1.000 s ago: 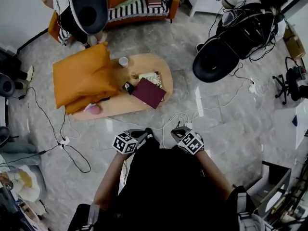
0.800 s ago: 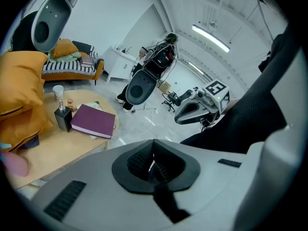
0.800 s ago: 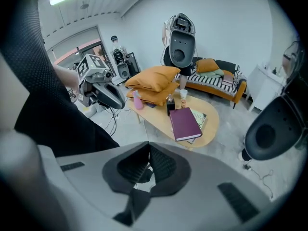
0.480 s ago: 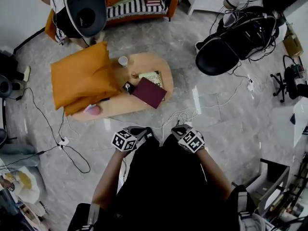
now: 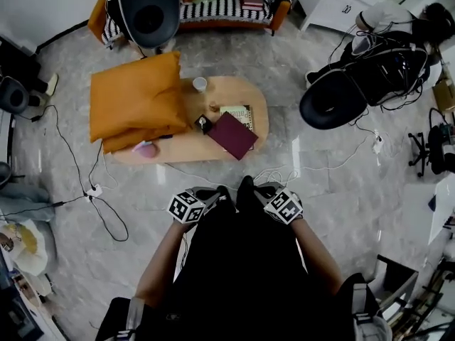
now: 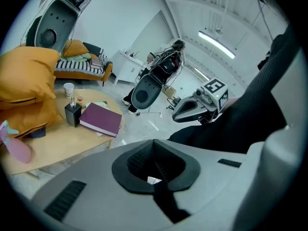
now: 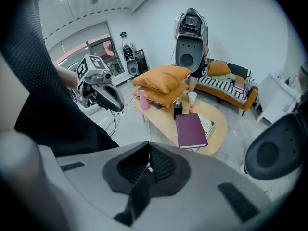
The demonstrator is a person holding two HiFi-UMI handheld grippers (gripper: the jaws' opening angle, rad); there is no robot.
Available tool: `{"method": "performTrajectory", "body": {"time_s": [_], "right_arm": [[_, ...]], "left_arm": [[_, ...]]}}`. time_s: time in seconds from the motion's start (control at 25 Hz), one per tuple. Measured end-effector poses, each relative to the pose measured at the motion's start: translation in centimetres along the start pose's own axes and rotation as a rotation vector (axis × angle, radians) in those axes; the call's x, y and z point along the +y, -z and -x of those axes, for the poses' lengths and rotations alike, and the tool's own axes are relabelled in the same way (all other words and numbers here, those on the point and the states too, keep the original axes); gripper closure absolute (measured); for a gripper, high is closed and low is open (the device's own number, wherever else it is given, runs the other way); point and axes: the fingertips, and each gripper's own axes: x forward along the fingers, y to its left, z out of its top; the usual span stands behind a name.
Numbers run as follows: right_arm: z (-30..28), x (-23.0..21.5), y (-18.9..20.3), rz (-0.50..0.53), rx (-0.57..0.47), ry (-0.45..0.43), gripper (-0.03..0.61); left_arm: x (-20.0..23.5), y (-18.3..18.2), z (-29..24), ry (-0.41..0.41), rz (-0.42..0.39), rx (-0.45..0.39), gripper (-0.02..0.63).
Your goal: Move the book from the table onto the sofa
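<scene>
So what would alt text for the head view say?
A person seen from above holds the left gripper and right gripper short of an oval table bearing a maroon book, orange cushions and a cup; a striped sofa stands beyond.

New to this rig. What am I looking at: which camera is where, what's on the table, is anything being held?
No robot here: a person carries a handheld two-jaw gripper in each hand. The overhead picture comes from a camera on the person's head, looking down. The other two cameras ride on the left gripper and the right gripper, looking along their jaws. Both are shut and empty. On the wooden table lie orange cushions, a cup, a dark bottle, a pink item and the maroon book, partly over a patterned book. The striped sofa stands beyond.
</scene>
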Motion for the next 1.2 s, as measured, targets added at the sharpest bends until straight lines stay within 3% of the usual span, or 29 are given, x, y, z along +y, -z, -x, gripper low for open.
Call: {"method": "performTrajectory", "body": {"time_s": [0.28, 0.56, 0.84, 1.2], "right_arm": [[-0.9, -1.7, -2.5, 0.047, -0.017, -0.027, 0.569], [-0.6, -5.8, -2.3, 0.032, -0.033, -0.046, 0.569], [-1.1, -9.8, -0.3, 0.002, -0.024, -0.111, 0.569], [-4.8, -16.0, 1.1, -0.020, 0.006, -0.147, 0.569]], "left_arm": [[0.7, -0.1, 1.3, -0.049, 0.034, -0.006, 0.604], [1.2, -2.1, -0.4, -0.100, 0.069, -0.010, 0.604], [2.0, -4.5, -3.1, -0.149, 0.243, -0.100, 0.604], [5.0, -5.8, -6.9, -0.158, 0.376, -0.129, 0.599]]}}
